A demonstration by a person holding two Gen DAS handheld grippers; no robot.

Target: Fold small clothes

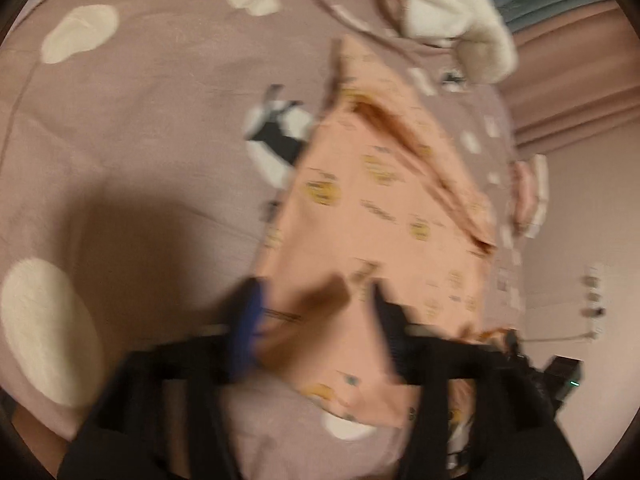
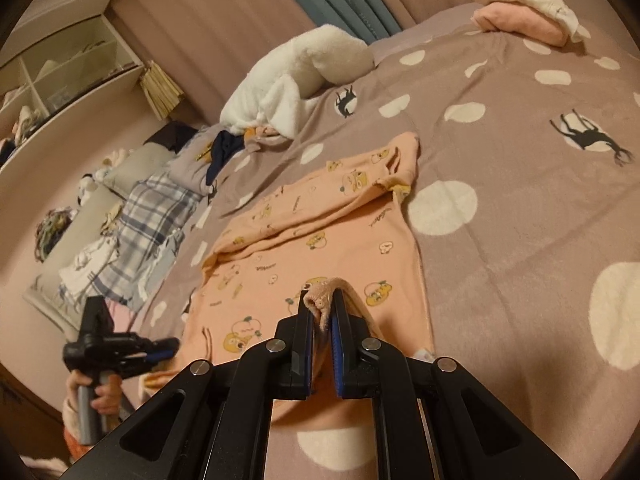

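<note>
**Carrying the near hem up the shirt**

The small peach cotton shirt with yellow cartoon prints [image 2: 320, 240] lies on the mauve spotted blanket [image 2: 520, 200], a sleeve folded across it. The right gripper [image 2: 322, 308] is clamped on a bunched fold of its near hem. The left gripper [image 1: 316, 312] looks parted with peach cloth between the fingers, though blur prevents certainty. Judging by this, lift both corners level toward the collar, keeping the hem taut.
</note>
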